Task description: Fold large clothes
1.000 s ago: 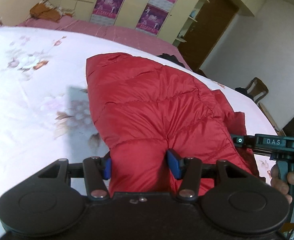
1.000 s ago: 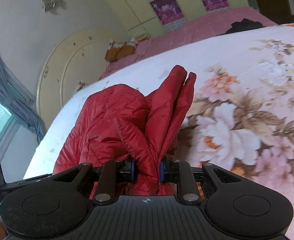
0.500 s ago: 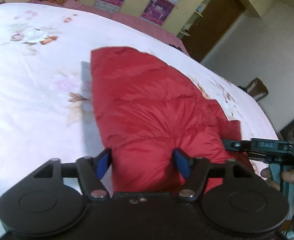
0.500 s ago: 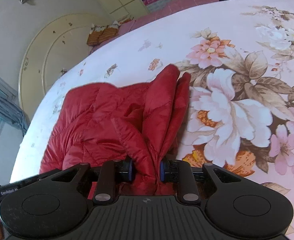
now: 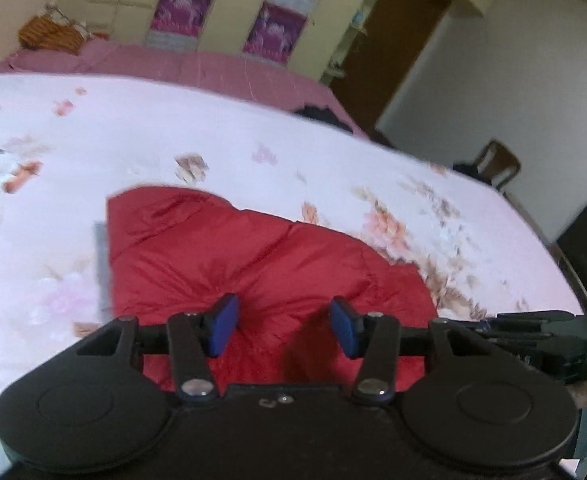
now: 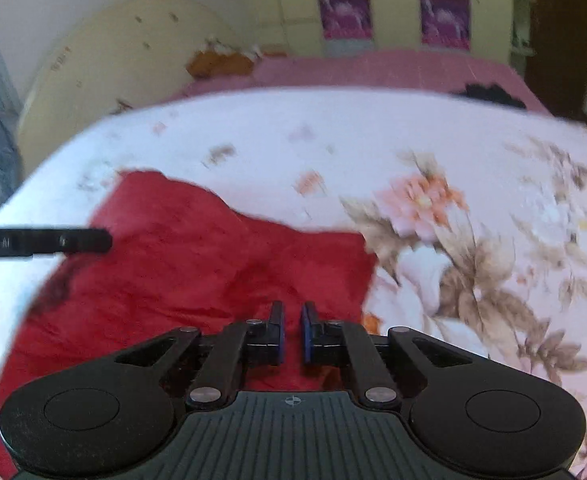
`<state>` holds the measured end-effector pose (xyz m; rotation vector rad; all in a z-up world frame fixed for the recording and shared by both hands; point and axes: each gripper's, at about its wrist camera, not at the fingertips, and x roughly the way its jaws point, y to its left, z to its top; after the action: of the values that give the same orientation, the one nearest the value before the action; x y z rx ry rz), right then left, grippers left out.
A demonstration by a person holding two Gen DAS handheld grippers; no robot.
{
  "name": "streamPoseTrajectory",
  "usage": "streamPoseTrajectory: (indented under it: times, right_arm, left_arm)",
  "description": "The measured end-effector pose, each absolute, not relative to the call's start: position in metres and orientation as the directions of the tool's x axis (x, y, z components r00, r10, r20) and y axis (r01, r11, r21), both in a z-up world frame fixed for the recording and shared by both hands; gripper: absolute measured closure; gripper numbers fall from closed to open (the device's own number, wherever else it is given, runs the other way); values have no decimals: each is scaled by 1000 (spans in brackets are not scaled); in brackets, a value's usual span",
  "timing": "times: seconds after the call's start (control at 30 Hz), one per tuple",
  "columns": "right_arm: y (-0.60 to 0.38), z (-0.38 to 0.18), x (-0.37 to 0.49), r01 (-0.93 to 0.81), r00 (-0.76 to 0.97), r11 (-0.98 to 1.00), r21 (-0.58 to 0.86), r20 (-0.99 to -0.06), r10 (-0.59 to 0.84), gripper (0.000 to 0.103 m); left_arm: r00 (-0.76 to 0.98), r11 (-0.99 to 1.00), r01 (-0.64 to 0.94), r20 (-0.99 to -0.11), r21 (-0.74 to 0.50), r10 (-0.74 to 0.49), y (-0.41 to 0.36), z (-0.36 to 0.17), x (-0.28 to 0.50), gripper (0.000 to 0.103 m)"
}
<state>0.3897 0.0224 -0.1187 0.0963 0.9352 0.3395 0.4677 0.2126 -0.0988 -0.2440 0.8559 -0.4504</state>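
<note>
A red puffer jacket (image 5: 253, 256) lies folded flat on the floral bedsheet (image 5: 173, 128). It also shows in the right wrist view (image 6: 197, 272). My left gripper (image 5: 283, 326) is open just above the jacket's near edge, with nothing between its blue pads. My right gripper (image 6: 292, 330) hangs over the jacket's near right part, its jaws nearly together with a narrow empty gap. The right gripper's body shows at the right edge of the left wrist view (image 5: 541, 336).
The white floral sheet (image 6: 453, 184) covers a large bed with a pink cover (image 5: 197, 64) at the far side. A dark garment (image 5: 317, 114) lies at the far edge. A wooden chair (image 5: 497, 164) and a brown door (image 5: 397, 40) stand beyond the bed.
Both grippers have let go of the jacket. The left jaws opened wider. The jacket's raised fold dropped flat. Both grippers pulled back and tilted up.
</note>
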Motion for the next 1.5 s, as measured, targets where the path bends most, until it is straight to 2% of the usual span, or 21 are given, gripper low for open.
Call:
streamPoseTrajectory:
  times: [0.2,0.3,0.47,0.57,0.73,0.87,1.03,1.17,1.5]
  right_arm:
    - [-2,-146,385,-152,524,949,276,-792,314,95]
    - [-9,-124,375,-143,568,952,272,-765,304,95]
    - [-16,-67,328,-246,623,909,337,-663,414,95]
    - [0,-73,317,-311,585,903,297,-689,428,95]
    - [8,-119,325,-250,511,915,316,-760,402,95]
    - [9,-122,328,-253,499,918,305,-772,394,95]
    - [6,-70,300,-337,567,894,296,-694,444,95]
    - [6,-48,269,-412,559,857,309,-658,505,95]
    - [14,-78,223,-441,487,837,325,-697,527,95]
  left_arm:
    - [528,872,302,-694,-385,-489,210,-119,466,57]
    - [560,880,311,-679,-360,-475,213,-101,450,57]
    - [586,856,392,-626,-337,-515,215,-72,389,57]
    - [583,864,391,-642,-316,-498,209,-79,365,57]
    - [591,883,366,-660,-294,-464,202,-99,365,58]
    - [592,891,352,-668,-288,-450,203,-103,361,60]
    - [629,896,348,-640,-276,-441,209,-67,327,60]
    - [620,899,337,-653,-278,-435,206,-61,298,60]
    - [631,933,252,-688,-255,-359,194,-79,256,60]
